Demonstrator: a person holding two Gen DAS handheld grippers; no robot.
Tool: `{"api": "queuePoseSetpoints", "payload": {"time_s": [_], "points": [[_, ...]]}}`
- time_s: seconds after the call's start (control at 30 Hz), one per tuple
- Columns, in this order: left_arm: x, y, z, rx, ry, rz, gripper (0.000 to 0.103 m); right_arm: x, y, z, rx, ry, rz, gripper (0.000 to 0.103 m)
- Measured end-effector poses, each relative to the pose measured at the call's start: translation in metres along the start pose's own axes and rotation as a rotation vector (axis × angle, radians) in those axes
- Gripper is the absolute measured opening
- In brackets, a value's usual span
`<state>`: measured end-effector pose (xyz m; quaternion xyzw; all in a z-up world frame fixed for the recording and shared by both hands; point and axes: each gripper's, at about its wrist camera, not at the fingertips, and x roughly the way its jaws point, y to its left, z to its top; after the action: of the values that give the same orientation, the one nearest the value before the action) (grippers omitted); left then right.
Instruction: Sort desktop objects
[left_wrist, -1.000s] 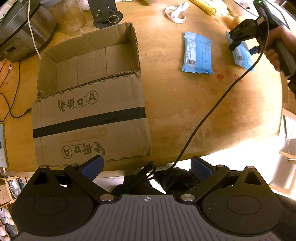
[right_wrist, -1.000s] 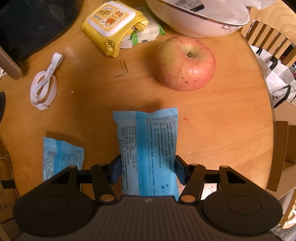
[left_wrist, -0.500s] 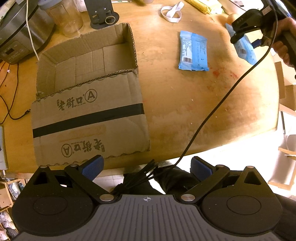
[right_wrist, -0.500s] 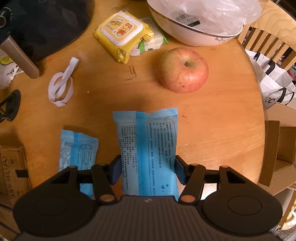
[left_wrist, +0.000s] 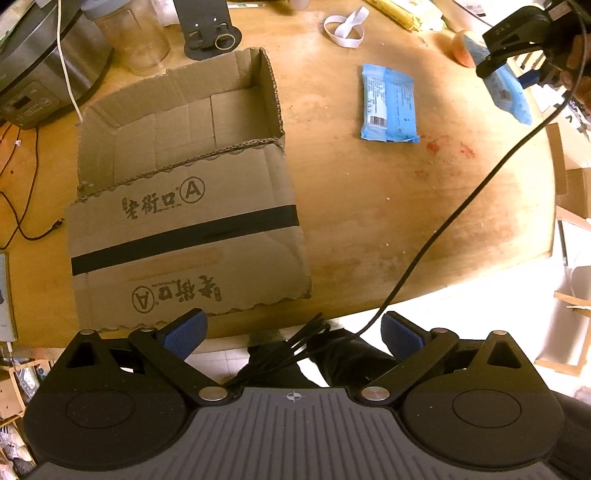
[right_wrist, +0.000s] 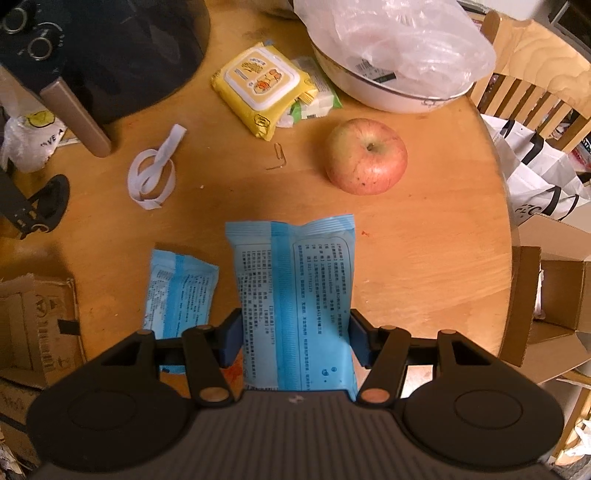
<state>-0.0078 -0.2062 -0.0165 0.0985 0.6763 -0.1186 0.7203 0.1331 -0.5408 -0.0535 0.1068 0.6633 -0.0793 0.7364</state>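
- Carrying looks like the step in hand: the right gripper is clamped on 1 blue packet, both pads pressing its long sides, and the packet hangs clear of the table.
- Seen from the left wrist, that packet sits high at the far right, well apart from the box.
- Judging by the task, the next move calls for a sideways carry to the box, then a release above its open compartment rather than onto the flattened flap in front.
- Clearing the box's upright corrugated wall matters, so height should be kept until the packet is past it.
- 1 more blue packet lies flat on the table between box and right gripper; it probably goes next.
- Left gripper hangs with jaws spread wide and nothing between them, near the table's front edge, just beside the flap.
- Apple, yellow wipes and white strap lie untouched further back.
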Motion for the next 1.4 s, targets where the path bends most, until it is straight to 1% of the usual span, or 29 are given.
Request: {"api": "queuePoseSetpoints", "payload": {"time_s": [0.27, 0.77, 1.4], "points": [[-0.001, 0.011, 0.0, -0.008, -0.009, -0.008, 0.103, -0.01, 0.003, 0.0, -0.014, -0.002, -0.003, 0.057], [-0.002, 0.043, -0.001, -0.052, -0.001, 0.004, 0.103, -0.001, 0.015, -0.005, 0.003, 0.013, 0.002, 0.057], [-0.002, 0.086, -0.001, -0.084, -0.005, 0.005, 0.103, 0.002, 0.05, -0.011, 0.008, 0.014, 0.006, 0.057]]}}
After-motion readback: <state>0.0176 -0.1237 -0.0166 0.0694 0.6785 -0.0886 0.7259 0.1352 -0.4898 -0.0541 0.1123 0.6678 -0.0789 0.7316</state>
